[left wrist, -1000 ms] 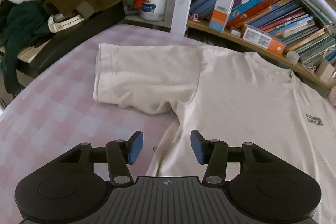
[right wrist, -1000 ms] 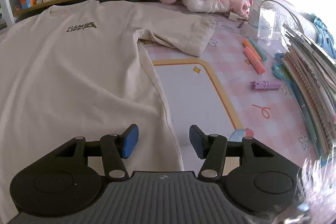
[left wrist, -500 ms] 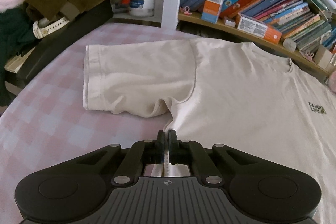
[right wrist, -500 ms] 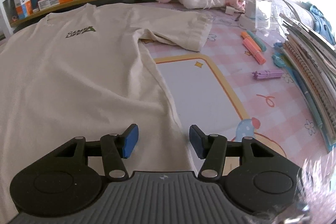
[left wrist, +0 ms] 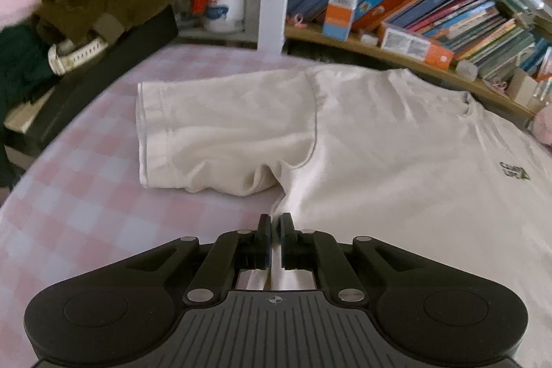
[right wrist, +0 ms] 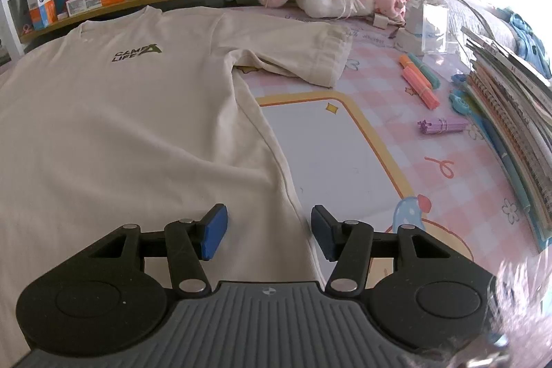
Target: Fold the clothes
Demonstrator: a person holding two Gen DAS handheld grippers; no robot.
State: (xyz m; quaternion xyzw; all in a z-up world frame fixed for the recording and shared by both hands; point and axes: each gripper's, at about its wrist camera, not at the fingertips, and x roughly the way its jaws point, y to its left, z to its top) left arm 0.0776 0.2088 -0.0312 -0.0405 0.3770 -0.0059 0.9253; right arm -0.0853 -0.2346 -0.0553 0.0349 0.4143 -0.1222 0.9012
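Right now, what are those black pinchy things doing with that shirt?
A person is folding a cream short-sleeved T-shirt that lies spread flat on a pink checked tablecloth. The left tool is shut on the shirt's side edge, just below the sleeve. The right tool is open over the shirt's other side edge and has not gripped it yet. No fold is made yet.

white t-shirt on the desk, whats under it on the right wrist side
The white t-shirt lies on a pink checked desk mat and overlaps the left edge of the mat's yellow-bordered white panel. How far the panel runs beneath the cloth is hidden.
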